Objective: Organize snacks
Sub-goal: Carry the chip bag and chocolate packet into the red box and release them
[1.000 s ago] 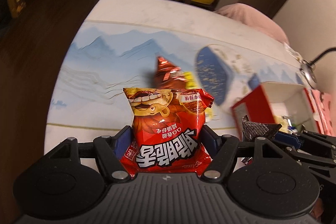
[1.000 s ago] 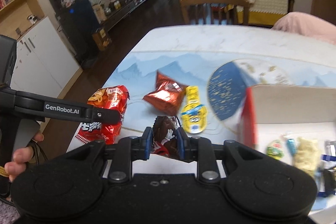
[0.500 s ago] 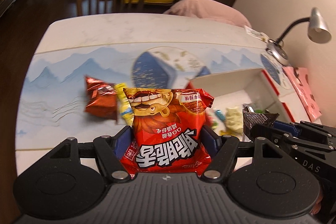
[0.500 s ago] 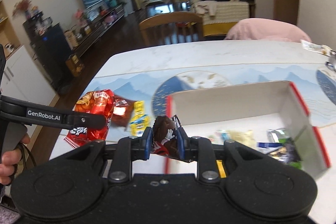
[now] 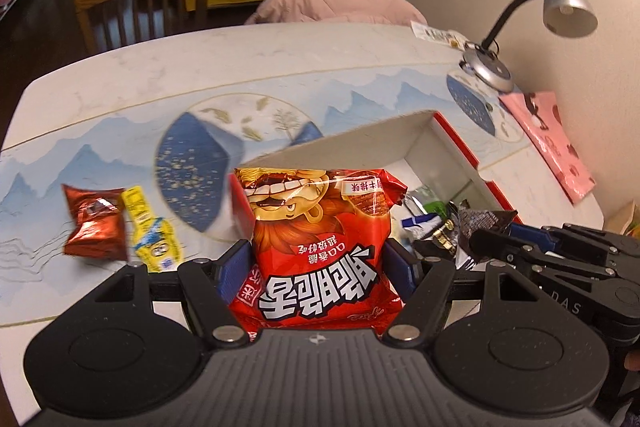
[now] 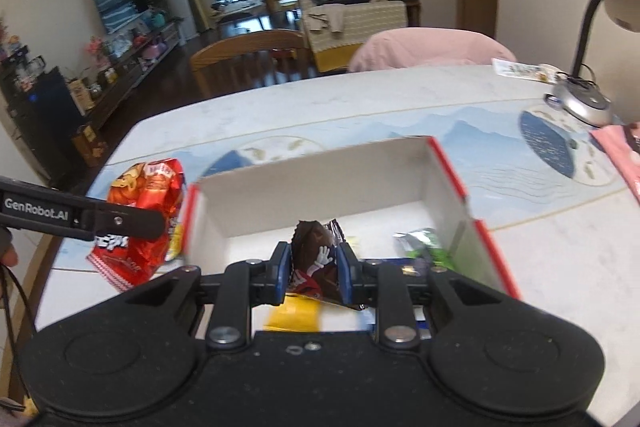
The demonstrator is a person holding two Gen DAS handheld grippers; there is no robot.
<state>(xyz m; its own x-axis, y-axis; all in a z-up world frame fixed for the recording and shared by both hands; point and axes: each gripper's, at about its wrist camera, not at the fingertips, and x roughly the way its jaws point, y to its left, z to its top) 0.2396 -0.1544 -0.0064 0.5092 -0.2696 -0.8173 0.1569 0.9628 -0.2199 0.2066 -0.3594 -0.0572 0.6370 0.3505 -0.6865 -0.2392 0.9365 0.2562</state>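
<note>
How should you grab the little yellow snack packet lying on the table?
Pinch the yellow packet across its narrow width, near the middle, coming down from above. It lies flat and long, so the short way fits a tool. A red foil packet sits close on one side, so slip in carefully there.

Red snack bag, brown packet, both pinched upright

"GenRobot.AI" on left gripper, "DAS" on right gripper

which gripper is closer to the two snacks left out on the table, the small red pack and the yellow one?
Left. The left gripper, shut on the red chip bag, is beside the small red pack and yellow pack. The right gripper is over the box.
</note>
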